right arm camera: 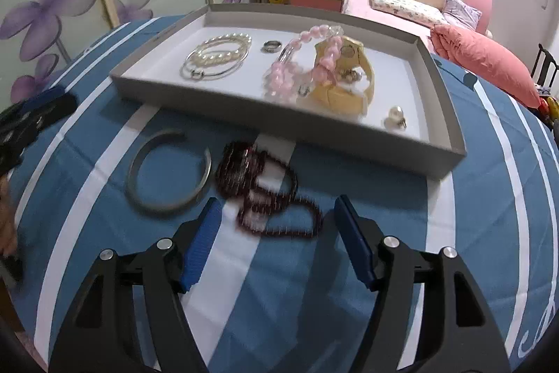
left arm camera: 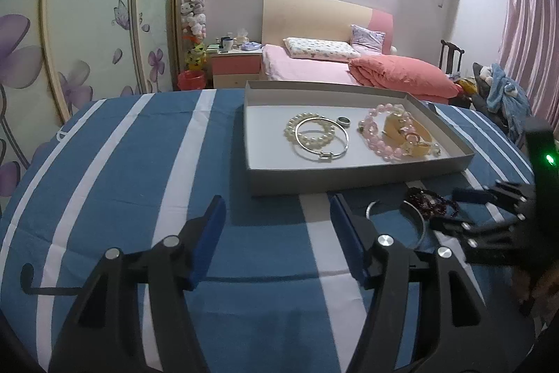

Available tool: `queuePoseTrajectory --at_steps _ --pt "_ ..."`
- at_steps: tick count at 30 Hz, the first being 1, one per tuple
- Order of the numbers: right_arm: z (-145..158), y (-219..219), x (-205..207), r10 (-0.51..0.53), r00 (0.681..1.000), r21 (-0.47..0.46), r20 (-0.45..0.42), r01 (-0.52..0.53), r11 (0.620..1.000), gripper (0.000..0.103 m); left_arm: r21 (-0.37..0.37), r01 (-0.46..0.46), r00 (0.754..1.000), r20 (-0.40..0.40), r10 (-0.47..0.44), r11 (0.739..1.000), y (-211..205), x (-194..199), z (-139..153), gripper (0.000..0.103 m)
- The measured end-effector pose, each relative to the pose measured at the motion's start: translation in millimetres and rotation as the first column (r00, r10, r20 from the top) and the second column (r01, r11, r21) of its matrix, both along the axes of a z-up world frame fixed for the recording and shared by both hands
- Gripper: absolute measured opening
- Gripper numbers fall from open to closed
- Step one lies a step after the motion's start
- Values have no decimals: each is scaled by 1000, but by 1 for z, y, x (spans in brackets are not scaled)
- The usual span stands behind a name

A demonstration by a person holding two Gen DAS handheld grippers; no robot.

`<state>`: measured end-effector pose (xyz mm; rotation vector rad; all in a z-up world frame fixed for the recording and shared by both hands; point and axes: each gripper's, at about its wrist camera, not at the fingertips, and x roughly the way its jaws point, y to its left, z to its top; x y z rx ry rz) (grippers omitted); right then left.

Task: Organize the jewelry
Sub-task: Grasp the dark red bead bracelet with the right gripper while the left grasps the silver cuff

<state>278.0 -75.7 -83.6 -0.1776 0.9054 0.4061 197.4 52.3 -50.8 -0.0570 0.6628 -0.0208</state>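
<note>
A shallow grey tray on the striped cloth holds a pearl bracelet, a thin silver bangle, a ring, pink bead bracelets, a yellow piece and a pearl earring. In front of the tray lie a silver cuff and dark red beads. My right gripper stands open just before the beads, nothing between its pads. My left gripper is open over bare cloth, left of the cuff.
The table carries a blue cloth with white stripes. Behind it are a bed with pink bedding, a nightstand, a wardrobe with flower print and a chair with clothes.
</note>
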Motion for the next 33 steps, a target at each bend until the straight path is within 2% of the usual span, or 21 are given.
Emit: queuePoseTrajectory --at_steps 2,5,6,7,8,9,10,12,14,18,22,26,33 --pt "0 1 2 -3 1000 1 6 3 1000 66 0 8 1000 -1 -8 1000 -3 -1 0 62" --pt "1 5 3 14 1000 3 15 -14 1000 60 -2 18 1000 -6 -18 1000 -6 0 0 62" --pt "1 6 2 21 1000 5 17 -21 1000 52 -4 18 1000 -9 -18 1000 -7 1 -1 63" --pt "3 7 0 33 999 7 24 -33 999 34 -7 19 1000 -12 -19 1000 -8 1 -2 63" --pt "3 8 -1 35 999 3 29 -35 999 21 -11 20 1000 -17 -20 1000 -9 2 -2 63" --pt "3 9 -2 32 999 -5 33 -32 999 12 -16 21 1000 -21 -21 1000 -10 3 -3 63" --pt "3 8 -3 22 999 -16 39 -21 1000 9 -22 22 999 -27 -23 999 -12 5 -3 63" --pt "4 2 -3 -20 999 -25 45 22 999 8 -34 30 999 -36 -31 999 -16 6 -4 64" --pt "4 -18 -2 -109 993 -20 43 110 994 7 -39 44 998 -44 -46 998 -21 6 -5 69" --pt "4 -68 -1 -293 956 3 31 293 956 5 -34 90 994 -62 -92 995 -35 6 -7 79" --pt "3 -103 -7 -389 921 37 15 388 921 5 -19 132 987 -85 -133 991 -52 11 -11 85" --pt "3 -115 -14 -406 914 75 -3 405 911 5 3 157 981 -116 -156 988 -70 18 -16 89" --pt "2 -111 -12 -396 918 72 -3 395 916 5 49 170 968 -194 -157 984 -94 31 -30 91"
